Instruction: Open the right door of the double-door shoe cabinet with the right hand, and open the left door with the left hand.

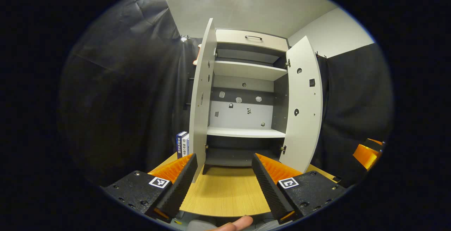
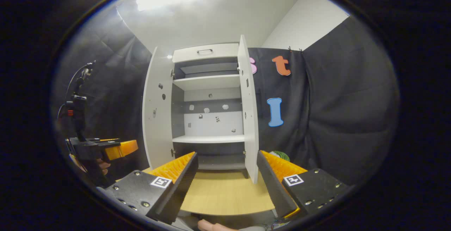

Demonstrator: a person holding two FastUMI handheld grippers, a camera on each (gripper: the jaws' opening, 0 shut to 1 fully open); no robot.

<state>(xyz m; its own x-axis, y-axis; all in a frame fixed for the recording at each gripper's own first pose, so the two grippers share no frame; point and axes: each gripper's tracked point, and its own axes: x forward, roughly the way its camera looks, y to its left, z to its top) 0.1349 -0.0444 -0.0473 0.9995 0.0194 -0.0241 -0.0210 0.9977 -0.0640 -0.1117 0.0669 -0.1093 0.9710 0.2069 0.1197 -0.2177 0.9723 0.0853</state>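
White shoe cabinet (image 1: pixel 246 100) stands with both doors swung wide; both grippers' fingers (image 1: pixel 183 181) gape apart, holding nothing.

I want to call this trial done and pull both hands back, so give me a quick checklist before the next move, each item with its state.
1. Left door of the white double-door shoe cabinet swung open: ok.
2. Right door swung open: ok.
3. Left claw open and holding nothing: ok.
4. Right claw open and holding nothing: ok.
5. Light wooden tabletop between the claws and the cabinet free of obstacles: ok.
6. Doors at their full hinge limit: cannot tell.
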